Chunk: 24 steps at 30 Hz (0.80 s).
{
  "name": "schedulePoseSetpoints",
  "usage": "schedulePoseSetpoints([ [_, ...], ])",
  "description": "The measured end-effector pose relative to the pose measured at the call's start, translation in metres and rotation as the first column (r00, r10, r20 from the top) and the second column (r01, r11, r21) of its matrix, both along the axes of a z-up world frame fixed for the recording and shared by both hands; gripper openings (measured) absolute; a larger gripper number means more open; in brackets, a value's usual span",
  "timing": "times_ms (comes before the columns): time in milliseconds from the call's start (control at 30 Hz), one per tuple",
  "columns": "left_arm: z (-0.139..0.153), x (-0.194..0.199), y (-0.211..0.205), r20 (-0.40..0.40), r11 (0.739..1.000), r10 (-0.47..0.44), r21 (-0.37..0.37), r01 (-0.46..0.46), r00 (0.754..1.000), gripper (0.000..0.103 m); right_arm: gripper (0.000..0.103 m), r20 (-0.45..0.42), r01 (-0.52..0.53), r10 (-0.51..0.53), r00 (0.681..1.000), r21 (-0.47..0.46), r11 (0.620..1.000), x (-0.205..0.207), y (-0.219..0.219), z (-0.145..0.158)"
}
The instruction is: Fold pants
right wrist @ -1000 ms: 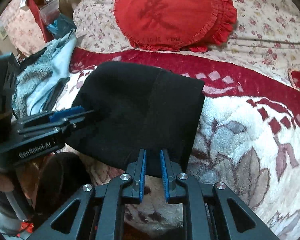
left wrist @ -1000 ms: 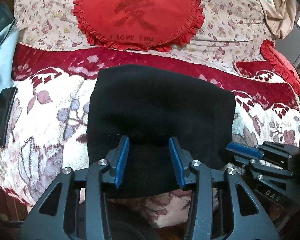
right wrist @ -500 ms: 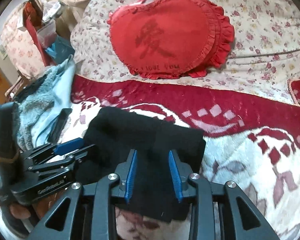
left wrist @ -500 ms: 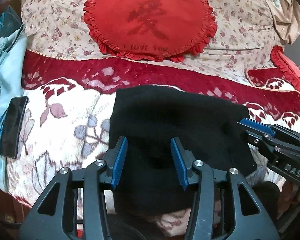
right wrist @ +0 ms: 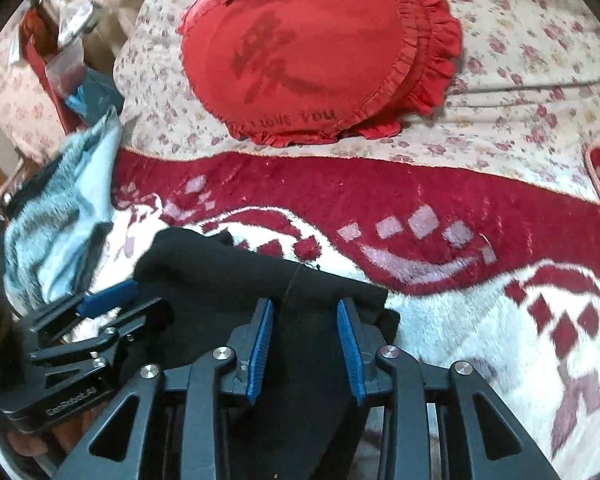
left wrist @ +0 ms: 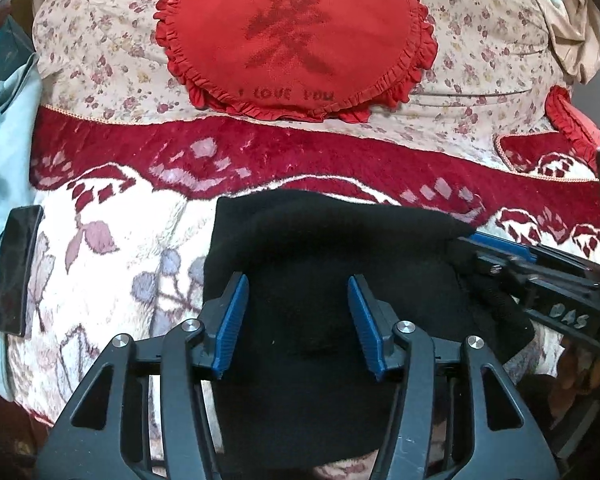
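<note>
The black pants point(left wrist: 320, 264) lie folded into a compact block on the floral blanket point(left wrist: 112, 264) at the near edge of the bed. They also show in the right wrist view point(right wrist: 260, 276). My left gripper point(left wrist: 296, 292) is open, its blue pads spread above the near half of the pants and holding nothing. My right gripper point(right wrist: 304, 320) is open over the right part of the pants and holds nothing. The right gripper also shows at the right of the left wrist view point(left wrist: 500, 248). The left gripper shows at the left of the right wrist view point(right wrist: 108, 300).
A red heart-shaped cushion point(left wrist: 296, 36) lies on the flowered bedcover behind the pants. A dark phone point(left wrist: 16, 268) rests at the left on a light blue towel point(right wrist: 60, 216). A second red cushion point(left wrist: 572, 120) is at the far right. Clutter stands beyond the bed's left side.
Both grippers have pulled back and up from the pants. The right gripper, narrow a second ago, has opened wide. The pants stay folded on the blanket.
</note>
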<state>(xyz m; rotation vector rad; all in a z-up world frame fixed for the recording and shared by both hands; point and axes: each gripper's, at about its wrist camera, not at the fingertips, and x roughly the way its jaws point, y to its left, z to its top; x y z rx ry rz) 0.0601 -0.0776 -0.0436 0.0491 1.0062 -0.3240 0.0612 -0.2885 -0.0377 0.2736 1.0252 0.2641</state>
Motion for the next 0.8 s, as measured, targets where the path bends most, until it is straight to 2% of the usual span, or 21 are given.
schedulePoseSetpoints([
  [100,0.005,-0.006,0.009,-0.009,1.000,0.012,-0.026,-0.013,1.000,0.051,0.036,0.008,0.025,-0.026,1.000,0.073,0.997,-0.016,-0.009,0.009],
  [233,0.009,-0.013,0.026,-0.028,0.997,0.039,-0.062,-0.041,0.999,0.052,0.043,-0.011,0.039,-0.039,0.999,0.069,0.997,-0.034,-0.012,0.010],
  [300,0.009,-0.016,0.032,-0.038,0.996,0.047,-0.079,-0.050,0.998,0.064,0.045,-0.025,0.049,-0.048,0.999,0.065,0.997,-0.041,-0.013,0.006],
  [333,0.008,-0.017,0.037,-0.046,0.994,0.053,-0.097,-0.057,0.998,0.066,0.045,-0.033,0.055,-0.053,0.998,0.069,0.996,-0.043,-0.014,0.003],
  [667,-0.004,-0.018,0.052,-0.115,0.983,0.065,-0.165,-0.084,0.991,0.068,0.054,-0.082,0.075,-0.066,0.995,0.123,0.989,-0.042,-0.019,-0.012],
  [800,-0.015,-0.013,0.050,-0.160,0.976,0.045,-0.202,-0.077,0.986,0.070,0.058,-0.108,0.099,-0.080,0.991,0.191,0.977,-0.040,-0.025,-0.021],
])
